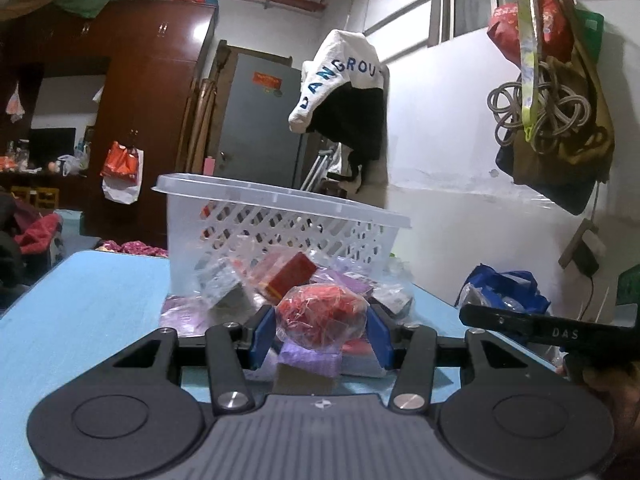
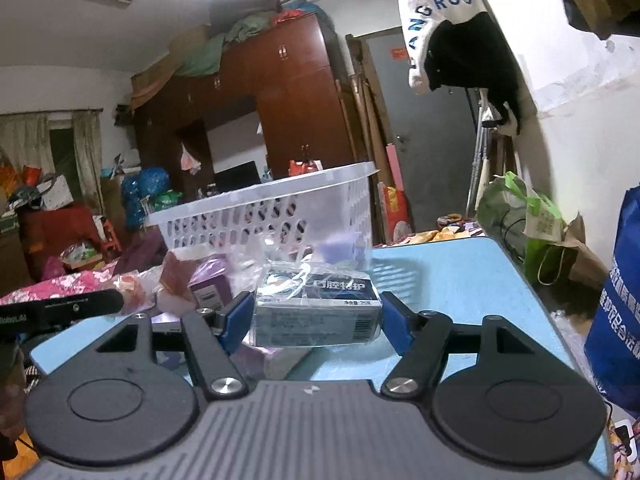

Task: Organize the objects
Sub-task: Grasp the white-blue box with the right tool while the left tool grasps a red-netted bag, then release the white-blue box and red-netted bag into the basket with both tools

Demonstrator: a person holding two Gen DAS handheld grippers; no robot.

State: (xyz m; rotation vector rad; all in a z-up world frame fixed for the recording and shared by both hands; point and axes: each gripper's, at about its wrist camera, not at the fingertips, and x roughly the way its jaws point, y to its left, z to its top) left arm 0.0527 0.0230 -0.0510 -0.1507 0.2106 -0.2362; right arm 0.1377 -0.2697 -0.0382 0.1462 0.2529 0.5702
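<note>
Both pairs of jaws are grasping wrapped goods. Between the blue pads of the left gripper [image 1: 321, 330] sits a red bundle in clear plastic [image 1: 320, 314], pressed on both sides and raised above the pile beneath it. The right gripper [image 2: 316, 316] clamps a grey-blue boxed item in a clear bag [image 2: 316, 310] in the same way, its printed face turned toward the camera.

Just beyond the left jaws lies a heap of small packets: a dark red box [image 1: 290, 276], purple packs [image 1: 310, 360] and more clear-wrapped pieces, all crowded on the light blue table [image 1: 92, 304]. Directly behind that heap stands a white lattice basket [image 1: 280, 224], upright, with some dark and red things showing faintly through its holes. From the right wrist view the same basket [image 2: 272, 216] rises beyond the held box, with a purple box [image 2: 210, 284] to the left of the jaws and bare blue tabletop [image 2: 460, 276] to the right.

Farther out, a dark red-brown wardrobe [image 1: 152, 92] fills the left of the room, cloth bundles stacked on top. A grey door [image 1: 260, 120] stands behind the basket, and a white-and-black garment with blue letters [image 1: 340, 80] hangs beside it. Bags and a coil of cord [image 1: 540, 112] hang on the white wall to the right.
</note>
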